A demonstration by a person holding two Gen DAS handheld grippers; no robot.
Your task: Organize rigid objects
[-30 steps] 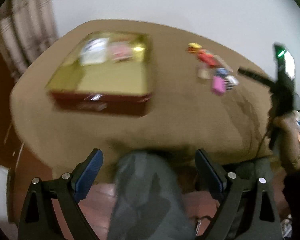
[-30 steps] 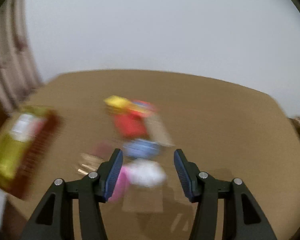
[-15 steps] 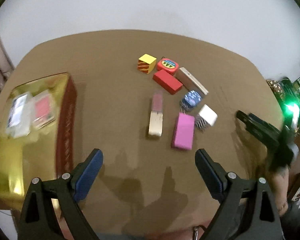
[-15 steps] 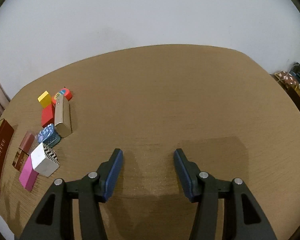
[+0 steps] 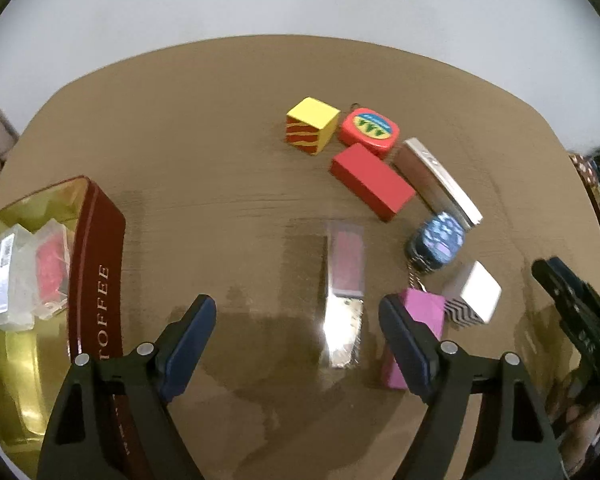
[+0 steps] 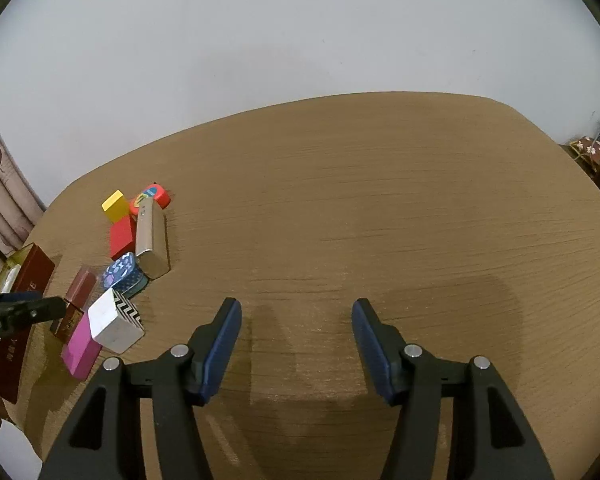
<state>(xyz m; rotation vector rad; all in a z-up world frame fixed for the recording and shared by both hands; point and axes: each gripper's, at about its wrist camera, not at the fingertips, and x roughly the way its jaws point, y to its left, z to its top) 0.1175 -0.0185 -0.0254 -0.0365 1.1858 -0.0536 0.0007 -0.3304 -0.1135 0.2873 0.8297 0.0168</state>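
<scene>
Gold-and-clear case (image 5: pixel 343 294) now lies between the left gripper (image 5: pixel 296 344)'s narrowing, empty jaws, probably its first pick; right gripper (image 6: pixel 296 340), three o'clock, widening, empty.

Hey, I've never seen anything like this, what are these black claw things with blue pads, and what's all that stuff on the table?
Those are two hand-held grippers, each carrying a camera that looks out along its fingers. One picture is from the left gripper, the other from the right gripper. Both are open and hold nothing. The left one's fingers have just been closing, the right one's opening. On the brown table lies a cluster of small things: a yellow block, a red block, a pink block and a slim clear case, which sits ahead of the left fingers. At the left stands an open toffee tin.
</scene>
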